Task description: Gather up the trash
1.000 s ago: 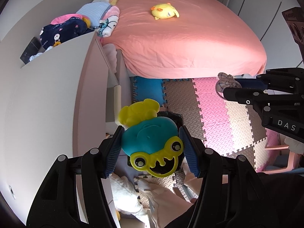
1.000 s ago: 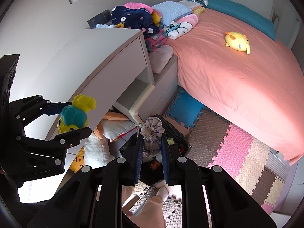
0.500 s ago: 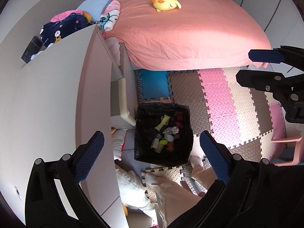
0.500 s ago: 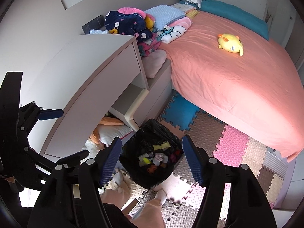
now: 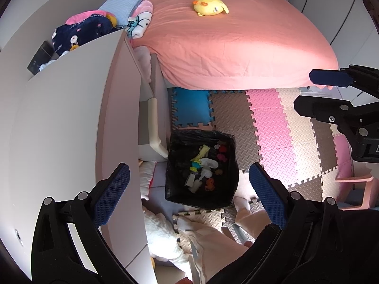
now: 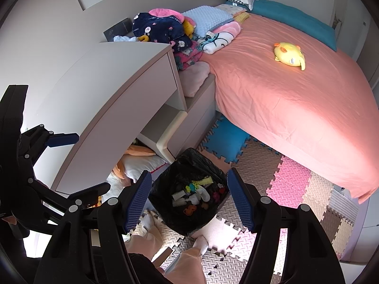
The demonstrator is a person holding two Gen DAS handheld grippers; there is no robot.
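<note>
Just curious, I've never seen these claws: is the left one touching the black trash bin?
Apart. In the left wrist view the left gripper hangs open high above the trash bin, its blue pads holding nothing, floor showing between.

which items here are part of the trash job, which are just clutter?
Job:
- black-lined trash bin, small discarded items inside
- left gripper, open, above the bin
- right gripper, open, above the bin

Just lying about:
- yellow plush on the pink bed
- folded clothes pile
- foam floor mats
- white desk

Glossy crinkled black plastic lines the bin (image 5: 201, 139); foam floor mats (image 5: 272, 127) look ridged, the bedsheet (image 5: 236, 47) matt cloth.
</note>
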